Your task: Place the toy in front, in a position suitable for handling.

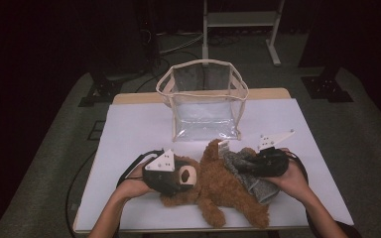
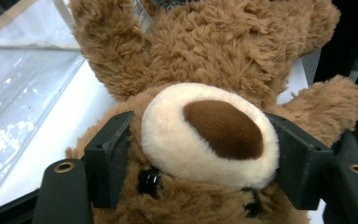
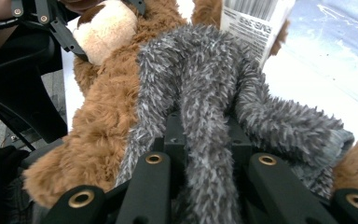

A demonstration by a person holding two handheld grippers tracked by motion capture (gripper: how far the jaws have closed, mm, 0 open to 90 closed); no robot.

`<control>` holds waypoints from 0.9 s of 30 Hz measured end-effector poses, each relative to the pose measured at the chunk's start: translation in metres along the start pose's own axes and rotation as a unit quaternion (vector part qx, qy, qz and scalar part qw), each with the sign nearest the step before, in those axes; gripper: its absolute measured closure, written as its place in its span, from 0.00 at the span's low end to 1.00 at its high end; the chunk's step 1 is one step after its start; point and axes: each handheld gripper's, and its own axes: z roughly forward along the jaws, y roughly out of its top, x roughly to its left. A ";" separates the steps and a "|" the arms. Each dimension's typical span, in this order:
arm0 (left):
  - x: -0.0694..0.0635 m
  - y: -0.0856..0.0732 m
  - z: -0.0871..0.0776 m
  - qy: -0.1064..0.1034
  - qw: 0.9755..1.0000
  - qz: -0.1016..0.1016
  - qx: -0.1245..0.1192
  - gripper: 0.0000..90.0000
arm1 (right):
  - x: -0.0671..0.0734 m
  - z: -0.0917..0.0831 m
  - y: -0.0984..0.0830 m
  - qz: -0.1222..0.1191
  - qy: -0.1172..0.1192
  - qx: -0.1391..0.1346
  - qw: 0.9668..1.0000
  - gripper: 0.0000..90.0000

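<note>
Teddy bear (image 1: 218, 186) on worktop (image 1: 129, 129): left gripper (image 2: 205, 154) fingers clasp its muzzle; right gripper (image 3: 205, 154) fingers pinch grey garment (image 3: 200, 93).

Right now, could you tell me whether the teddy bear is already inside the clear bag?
No, the teddy bear lies on the table in front of the clear bag, which stands apart behind it.

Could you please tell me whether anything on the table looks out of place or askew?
The teddy bear lies flat on its back, its grey garment bunched up over its belly instead of sitting smoothly.
</note>
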 end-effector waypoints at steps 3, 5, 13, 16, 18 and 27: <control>-0.003 0.005 -0.002 0.002 1.000 0.010 0.011 0.28 | -0.002 -0.001 -0.004 0.004 0.004 -0.008 1.000 0.84; -0.004 0.008 -0.007 0.001 1.000 0.014 0.015 0.26 | -0.003 0.000 -0.005 0.004 0.011 -0.013 1.000 0.84; 0.008 0.012 -0.027 0.012 0.999 -0.014 -0.030 0.26 | 0.000 0.002 -0.005 -0.001 0.006 -0.013 1.000 0.84; 0.018 0.013 -0.030 0.032 0.997 -0.045 -0.047 0.35 | 0.004 0.001 -0.004 -0.013 0.003 -0.008 1.000 0.84; 0.018 0.009 -0.021 0.003 0.998 -0.056 -0.029 0.37 | 0.008 0.000 -0.004 -0.019 0.000 -0.004 1.000 0.83; 0.007 0.007 -0.009 -0.034 0.999 -0.041 -0.003 0.39 | 0.031 0.002 0.021 -0.064 0.001 0.003 0.998 0.83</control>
